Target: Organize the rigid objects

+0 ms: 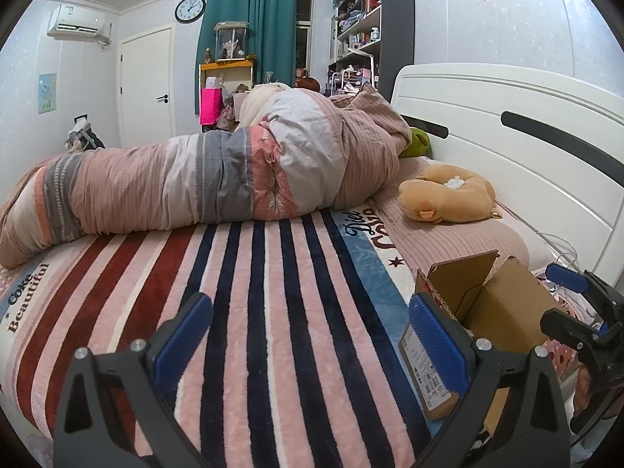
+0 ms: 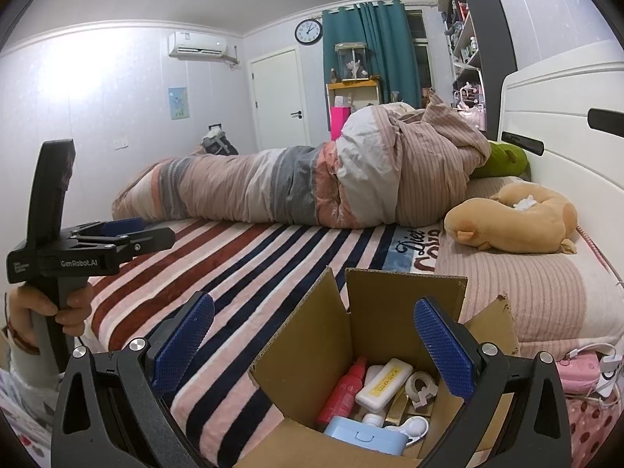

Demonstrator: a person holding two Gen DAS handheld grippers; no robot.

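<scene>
My right tool (image 2: 314,345) gapes wide over the cardboard box (image 2: 308,355); the red bottle (image 2: 343,390) at 6 o'clock looks light, slick — I'd pinch mid-body. Left tool (image 1: 310,339) is also wide, empty.

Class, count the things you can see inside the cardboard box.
6: red bottle at left, white tube in the middle, tape dispenser at right, gold item, white bottle, blue case in front. More may be hidden beneath.

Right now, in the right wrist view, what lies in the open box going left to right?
Red plastic bottle → white tube with yellow label → clear tape dispenser, all inside the brown cardboard box.
</scene>
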